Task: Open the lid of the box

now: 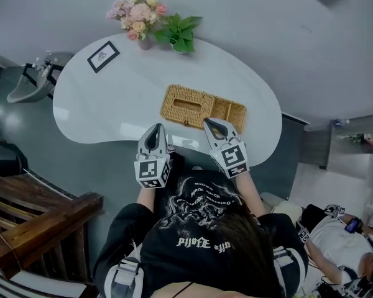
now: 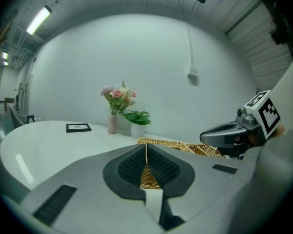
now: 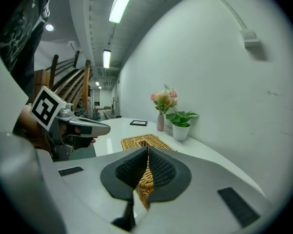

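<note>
A flat wicker box point(image 1: 202, 107) lies on the white table point(image 1: 105, 104) near its front edge. Its woven lid point(image 1: 185, 103) covers the left part, and the right part shows as an open compartment. My left gripper point(image 1: 155, 131) hangs just short of the box's front left corner, shut and empty. The right gripper point(image 1: 212, 125) is shut too, its tip at the box's front edge near the middle; I cannot tell whether it touches. In the left gripper view the box point(image 2: 178, 145) lies just beyond the closed tips point(image 2: 146, 146). In the right gripper view the box point(image 3: 136, 141) sits ahead of the tips point(image 3: 147, 148).
At the table's far side stand a vase of pink flowers point(image 1: 138, 18), a potted green plant point(image 1: 180, 33) and a small framed picture point(image 1: 103, 56). A wooden railing point(image 1: 37, 222) is at the lower left. Another person point(image 1: 342, 241) sits at the lower right.
</note>
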Demonstrator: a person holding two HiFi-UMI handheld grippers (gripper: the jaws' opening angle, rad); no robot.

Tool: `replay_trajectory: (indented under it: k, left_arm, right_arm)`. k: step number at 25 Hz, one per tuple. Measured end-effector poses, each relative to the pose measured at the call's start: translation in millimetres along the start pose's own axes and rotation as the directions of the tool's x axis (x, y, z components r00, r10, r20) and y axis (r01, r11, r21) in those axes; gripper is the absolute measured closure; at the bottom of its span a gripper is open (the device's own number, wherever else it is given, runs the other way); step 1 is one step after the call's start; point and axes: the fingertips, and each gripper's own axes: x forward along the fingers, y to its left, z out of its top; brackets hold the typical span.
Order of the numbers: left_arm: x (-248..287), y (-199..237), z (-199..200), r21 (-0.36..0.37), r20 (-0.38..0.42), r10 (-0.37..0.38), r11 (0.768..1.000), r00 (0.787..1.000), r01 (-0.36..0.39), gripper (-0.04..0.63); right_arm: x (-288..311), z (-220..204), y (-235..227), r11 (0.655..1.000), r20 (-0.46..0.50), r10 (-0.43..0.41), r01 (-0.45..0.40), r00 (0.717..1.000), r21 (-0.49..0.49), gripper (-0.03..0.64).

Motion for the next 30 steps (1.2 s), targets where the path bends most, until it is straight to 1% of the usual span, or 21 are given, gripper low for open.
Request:
replay_trajectory:
  k: [3, 8, 10, 12, 14, 15, 18, 21, 24, 28, 30]
  left_arm:
    - [12.9, 8.9, 1.5, 0.006, -0.004, -0.020, 1.000, 1.000, 0.020, 0.569]
    - [32.2, 22.2, 4.7, 0.011, -0.006, -0.051, 0.999, 0.999, 0.051, 0.569]
    - [37.6, 26.1, 2.8, 0.009, -0.014, -0.065, 0.998, 0.998, 0.065, 0.569]
    - [42.7, 30.4, 1.9, 0.009, -0.023, -0.081, 0.997, 0.996, 0.081, 0.569]
    - [47.7, 35.5, 0.9, 0.012, -0.033, -0.095, 0.995, 0.995, 0.095, 0.569]
    - [50.2, 38.2, 0.2, 0.012, -0.037, -0.102, 0.995, 0.994, 0.103, 0.569]
    - [57.3, 45.9, -2.3, 0.012, -0.051, -0.123, 0.992, 0.991, 0.123, 0.569]
    - [65.5, 53.4, -0.5, 0.016, -0.056, -0.144, 0.989, 0.988, 0.145, 0.569]
    - [73.6, 60.5, 2.9, 0.027, -0.062, -0.166, 0.985, 0.984, 0.168, 0.569]
    - [81.8, 67.9, 4.9, 0.031, -0.074, -0.191, 0.981, 0.979, 0.193, 0.569]
    - [83.9, 70.0, 4.3, 0.031, -0.078, -0.201, 0.978, 0.976, 0.204, 0.569]
  right_arm:
    - [11.1, -4.4, 5.7, 0.999, -0.054, 0.034, -0.035, 0.998, -0.017, 0.589]
    - [25.8, -5.9, 9.1, 0.998, -0.102, 0.060, -0.062, 0.993, -0.020, 0.585]
    - [30.7, -8.2, 10.6, 0.997, -0.130, 0.070, -0.073, 0.989, -0.021, 0.549]
    - [36.3, -9.6, 13.8, 0.995, -0.158, 0.088, -0.093, 0.983, -0.025, 0.544]
    - [42.4, -10.8, 20.1, 0.991, -0.190, 0.125, -0.133, 0.974, -0.029, 0.528]
    - [45.1, -11.5, 23.9, 0.987, -0.208, 0.149, -0.158, 0.967, -0.029, 0.506]
    - [51.6, -16.8, 34.1, 0.973, -0.271, 0.215, -0.229, 0.938, -0.021, 0.476]
    - [57.3, -24.2, 40.2, 0.961, -0.333, 0.261, -0.277, 0.906, 0.001, 0.446]
    - [60.8, -27.2, 44.6, 0.953, -0.383, 0.279, -0.303, 0.881, -0.001, 0.443]
    - [63.0, -30.6, 51.3, 0.941, -0.458, 0.294, -0.337, 0.839, -0.013, 0.425]
    - [65.7, -32.7, 51.2, 0.943, -0.480, 0.277, -0.332, 0.833, -0.031, 0.425]
